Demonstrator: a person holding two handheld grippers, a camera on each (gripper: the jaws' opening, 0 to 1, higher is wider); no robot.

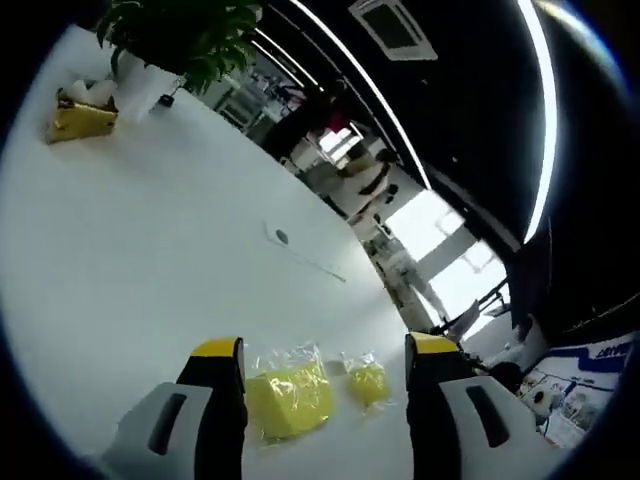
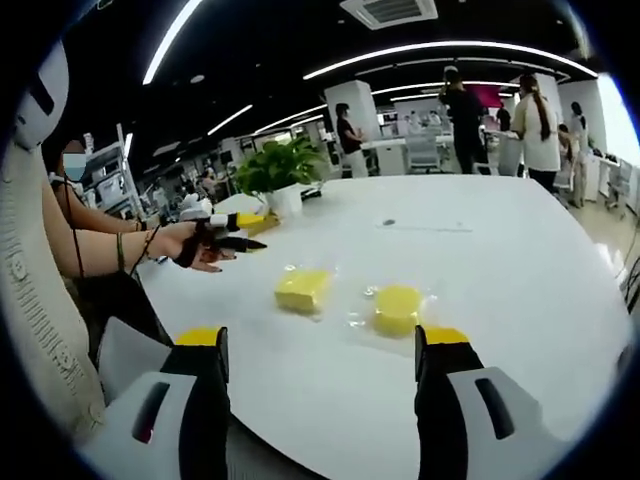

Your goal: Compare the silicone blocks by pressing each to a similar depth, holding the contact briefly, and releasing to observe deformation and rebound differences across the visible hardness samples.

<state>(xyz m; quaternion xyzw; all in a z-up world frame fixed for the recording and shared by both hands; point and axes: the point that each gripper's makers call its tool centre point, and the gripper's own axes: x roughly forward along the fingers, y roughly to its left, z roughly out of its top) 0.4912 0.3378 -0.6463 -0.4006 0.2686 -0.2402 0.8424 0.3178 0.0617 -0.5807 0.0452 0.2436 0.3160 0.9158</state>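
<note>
Currently two yellow silicone samples lie on a white table (image 2: 520, 290), each sealed in its own clear bag. In the right gripper view the square block (image 2: 302, 288) lies just left of the round block (image 2: 398, 307), near each other but apart. In the left gripper view the same two appear as a larger yellow piece (image 1: 289, 400) and a smaller one (image 1: 368, 381).

The left gripper (image 1: 325, 365) is spread wide and holds nothing; both blocks sit ahead between its jaws. The right gripper (image 2: 322, 345) is likewise wide apart and empty, hanging back from the blocks.

Risk, as a judgement: the slick bags may let a block slide under an off-centre press, spoiling the depth comparison.

Beyond the blocks stands a potted plant (image 2: 278, 168). Left of the square block a person's hand (image 2: 195, 245) holds a yellow-tipped tool. A yellow bag (image 1: 78, 118) lies by the plant; its contents are unclear.
</note>
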